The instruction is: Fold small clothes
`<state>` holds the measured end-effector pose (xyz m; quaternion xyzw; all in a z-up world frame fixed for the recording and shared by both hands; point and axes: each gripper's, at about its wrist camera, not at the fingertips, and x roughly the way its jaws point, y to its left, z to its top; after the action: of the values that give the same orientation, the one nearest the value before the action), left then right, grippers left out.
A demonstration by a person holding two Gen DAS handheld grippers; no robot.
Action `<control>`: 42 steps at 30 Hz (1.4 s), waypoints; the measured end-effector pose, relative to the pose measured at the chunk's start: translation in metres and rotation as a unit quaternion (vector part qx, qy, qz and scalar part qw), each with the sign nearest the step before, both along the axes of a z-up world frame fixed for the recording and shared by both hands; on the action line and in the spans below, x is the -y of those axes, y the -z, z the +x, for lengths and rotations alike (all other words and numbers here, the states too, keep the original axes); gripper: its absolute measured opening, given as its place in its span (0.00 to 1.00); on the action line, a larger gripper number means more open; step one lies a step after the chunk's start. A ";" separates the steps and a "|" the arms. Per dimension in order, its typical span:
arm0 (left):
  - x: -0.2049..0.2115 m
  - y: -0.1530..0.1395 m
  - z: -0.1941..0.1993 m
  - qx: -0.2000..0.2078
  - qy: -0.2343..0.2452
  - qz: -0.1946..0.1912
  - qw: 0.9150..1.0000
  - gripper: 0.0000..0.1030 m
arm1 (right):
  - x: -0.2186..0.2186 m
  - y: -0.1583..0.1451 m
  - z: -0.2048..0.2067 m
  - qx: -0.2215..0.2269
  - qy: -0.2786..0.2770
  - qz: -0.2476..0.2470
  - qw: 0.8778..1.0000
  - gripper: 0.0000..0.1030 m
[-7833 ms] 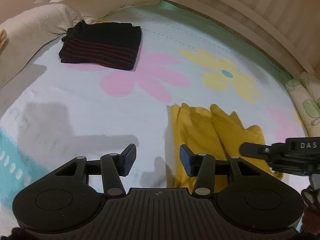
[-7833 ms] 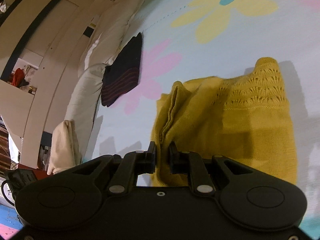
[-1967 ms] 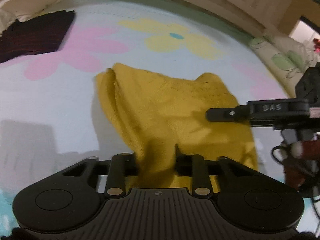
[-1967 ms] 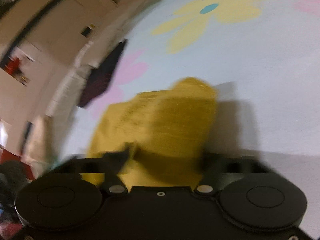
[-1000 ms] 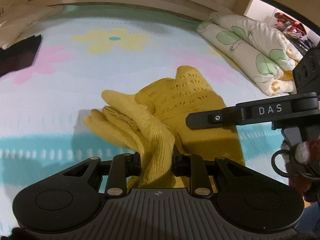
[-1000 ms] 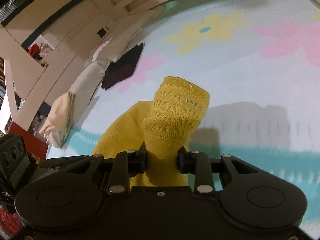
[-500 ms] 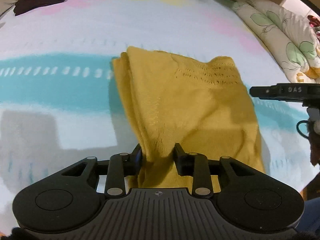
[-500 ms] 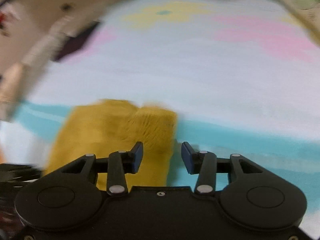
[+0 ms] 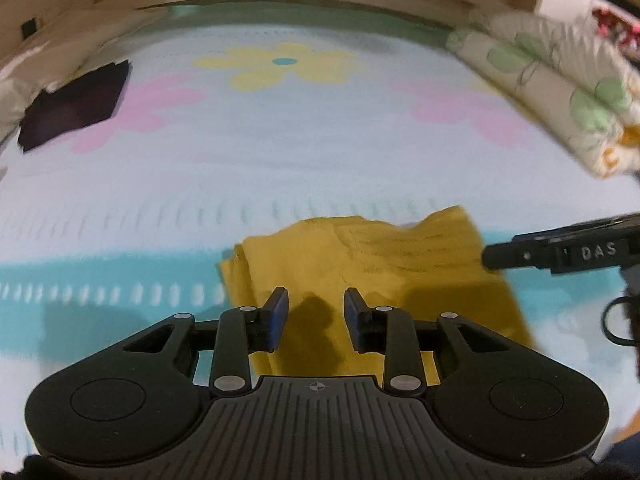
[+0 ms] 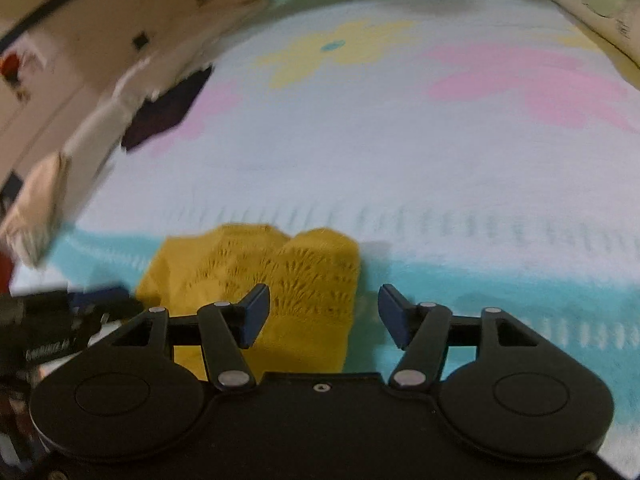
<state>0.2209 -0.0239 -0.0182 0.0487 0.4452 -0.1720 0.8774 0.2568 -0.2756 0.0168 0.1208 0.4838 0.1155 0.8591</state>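
**Yellow top let go on the bed**

Both tongs have let go of the yellow knit top [image 9: 384, 276], which they pinched a moment ago. Now it lies flat on the flowered bedsheet [image 9: 320, 152], folded over, just in front of them. The left gripper [image 9: 316, 312] stands a little apart, with nothing pinched. The right gripper [image 10: 322, 316] is opening wide over the top's edge. Further back lies a dark folded garment [image 9: 76, 106], done already. Maybe one more fold is left; the blur makes that hard to tell.
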 end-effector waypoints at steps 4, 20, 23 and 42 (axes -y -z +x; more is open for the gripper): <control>-0.004 0.030 0.012 0.001 0.013 0.039 0.999 0.31 | -0.015 0.020 0.015 -0.020 -0.020 -0.035 0.999 0.63; -0.020 0.014 0.010 -0.004 -0.024 0.031 0.999 0.76 | 0.007 0.023 0.000 -0.017 0.010 -0.021 1.000 0.96; -0.021 0.005 0.004 0.006 -0.028 0.038 0.999 0.83 | 0.008 0.013 -0.007 0.001 0.020 -0.016 1.000 1.00; -0.025 -0.028 -0.084 0.052 -0.056 0.023 0.997 0.88 | -0.013 -0.020 -0.093 0.067 0.086 -0.011 0.994 1.00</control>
<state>0.1373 0.0009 0.0095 0.0533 0.4050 -0.1098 0.9061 0.1637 -0.2624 0.0370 0.1447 0.4143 0.0435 0.8975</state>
